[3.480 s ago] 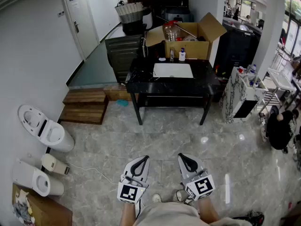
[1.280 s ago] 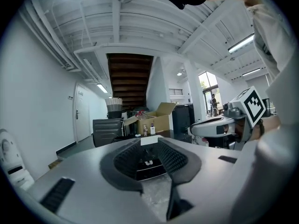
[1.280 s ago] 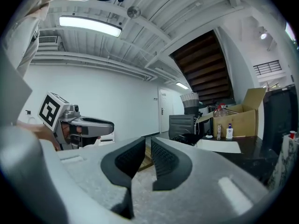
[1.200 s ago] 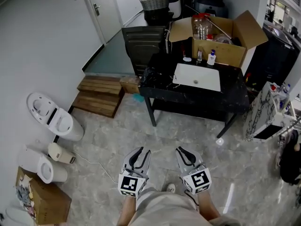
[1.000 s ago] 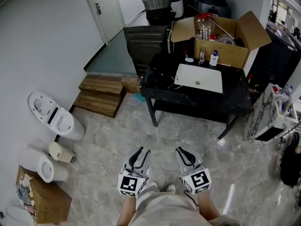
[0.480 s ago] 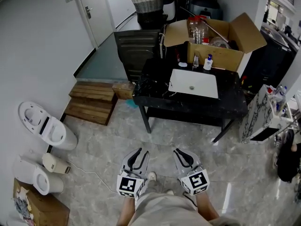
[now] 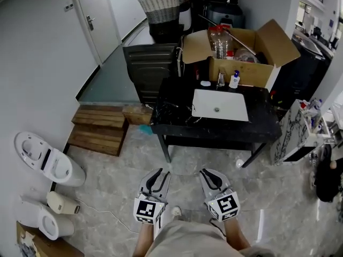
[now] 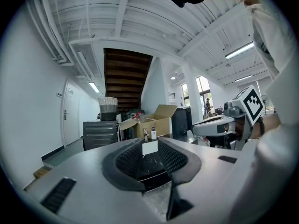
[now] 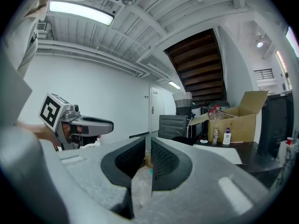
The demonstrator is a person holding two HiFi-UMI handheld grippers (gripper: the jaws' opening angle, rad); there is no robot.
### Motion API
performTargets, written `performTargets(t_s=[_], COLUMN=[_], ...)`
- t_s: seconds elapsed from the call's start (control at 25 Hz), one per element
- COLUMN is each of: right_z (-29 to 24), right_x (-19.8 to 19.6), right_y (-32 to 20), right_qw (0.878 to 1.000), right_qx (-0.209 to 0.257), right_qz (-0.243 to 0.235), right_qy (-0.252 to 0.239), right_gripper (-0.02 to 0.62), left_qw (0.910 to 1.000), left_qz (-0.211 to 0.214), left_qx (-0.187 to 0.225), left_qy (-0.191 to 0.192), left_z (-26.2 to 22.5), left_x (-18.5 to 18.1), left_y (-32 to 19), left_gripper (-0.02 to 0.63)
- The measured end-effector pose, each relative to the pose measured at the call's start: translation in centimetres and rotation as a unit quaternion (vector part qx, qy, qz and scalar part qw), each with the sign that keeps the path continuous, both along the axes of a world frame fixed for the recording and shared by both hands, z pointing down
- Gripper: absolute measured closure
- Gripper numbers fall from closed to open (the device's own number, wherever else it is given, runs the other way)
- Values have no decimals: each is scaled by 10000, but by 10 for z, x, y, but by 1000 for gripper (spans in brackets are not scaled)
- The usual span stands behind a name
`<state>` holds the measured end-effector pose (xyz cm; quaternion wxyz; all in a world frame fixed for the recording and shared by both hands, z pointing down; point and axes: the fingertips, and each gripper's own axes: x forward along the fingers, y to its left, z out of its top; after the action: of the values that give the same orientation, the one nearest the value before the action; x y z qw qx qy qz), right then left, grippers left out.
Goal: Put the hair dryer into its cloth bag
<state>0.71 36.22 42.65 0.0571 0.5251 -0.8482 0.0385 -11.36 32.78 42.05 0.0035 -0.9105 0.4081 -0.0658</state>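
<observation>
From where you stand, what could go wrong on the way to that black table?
A thin white cable lies on the floor left of the person's shoe; a careless step could snag it. Two small bottles stand behind the sink on the black table; a careless reach might tip them. The dark clutter at the table's left end is hard to read, so the wrong thing might get grabbed.

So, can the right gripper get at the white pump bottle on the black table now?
Probably not yet. The right gripper is close to the person's body; the pump bottle stands at the far side of the black table, across the floor. Nothing blocks it, it looks too far.
</observation>
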Motion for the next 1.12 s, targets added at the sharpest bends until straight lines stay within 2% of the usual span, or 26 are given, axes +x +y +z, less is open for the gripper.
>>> performTargets(t_s=[0.56, 1.12], right_z=[0, 10], right_x=[-47, -54], right_y=[-84, -130], right_qw=[9989, 9983], right_qx=[-60, -170], right_qz=[411, 504], right_qy=[210, 252], right_gripper=[571, 571], left_qw=[9994, 9992], left_qz=[289, 293], left_qx=[-76, -166], left_qy=[189, 205], left_z=[9, 22], left_x=[-50, -58], left_y=[-94, -141], left_gripper=[505, 505])
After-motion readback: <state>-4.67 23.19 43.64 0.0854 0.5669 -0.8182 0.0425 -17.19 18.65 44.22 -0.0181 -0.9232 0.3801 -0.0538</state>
